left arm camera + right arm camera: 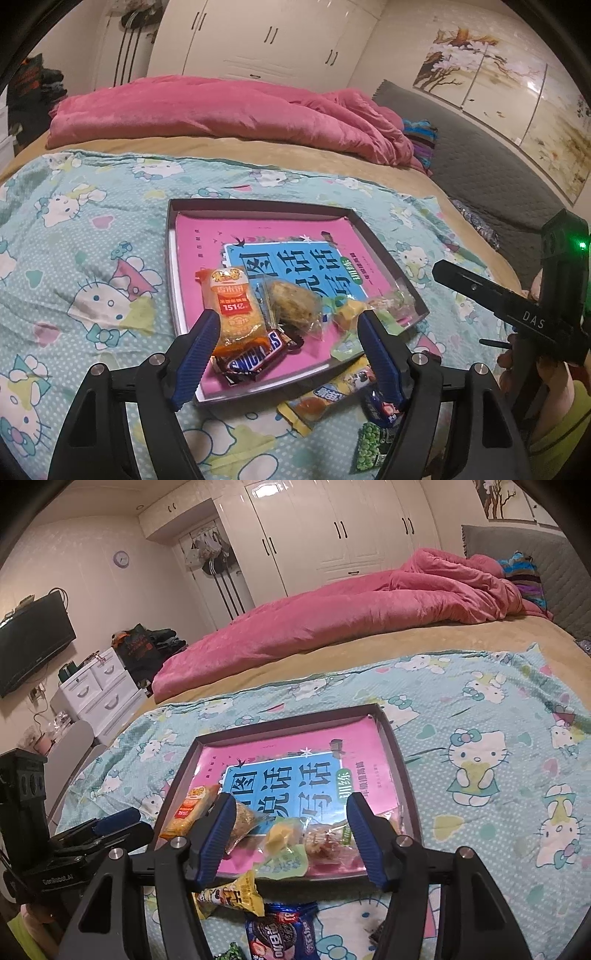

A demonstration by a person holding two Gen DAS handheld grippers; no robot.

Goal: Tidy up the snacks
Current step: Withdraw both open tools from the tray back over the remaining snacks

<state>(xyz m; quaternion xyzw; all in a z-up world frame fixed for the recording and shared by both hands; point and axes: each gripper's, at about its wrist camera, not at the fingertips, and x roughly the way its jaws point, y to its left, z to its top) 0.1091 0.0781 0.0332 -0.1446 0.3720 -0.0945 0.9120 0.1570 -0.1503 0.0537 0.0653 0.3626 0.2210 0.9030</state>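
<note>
Both grippers hovered at the near edge of the tray (177, 258), jaws open and empty: the left gripper (286, 343) over the Snickers bar (255, 356), the right gripper (291, 834) over the wrapped sweets (317, 843). Packets (232, 895) lay on the bedspread (498, 830) just outside that edge. Judging by this, the next step was collecting those.

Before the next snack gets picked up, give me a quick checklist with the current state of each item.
1. Left gripper empty, jaws apart: ok.
2. Right gripper empty, jaws apart: ok.
3. Tray lying flat on the bed sheet: ok.
4. Tray has free room at its far end: ok.
5. All snacks in the tray: not ok; the yellow packet, cookie packet and green packet lie outside.
6. Chocolate bar fully inside: ok.
</note>
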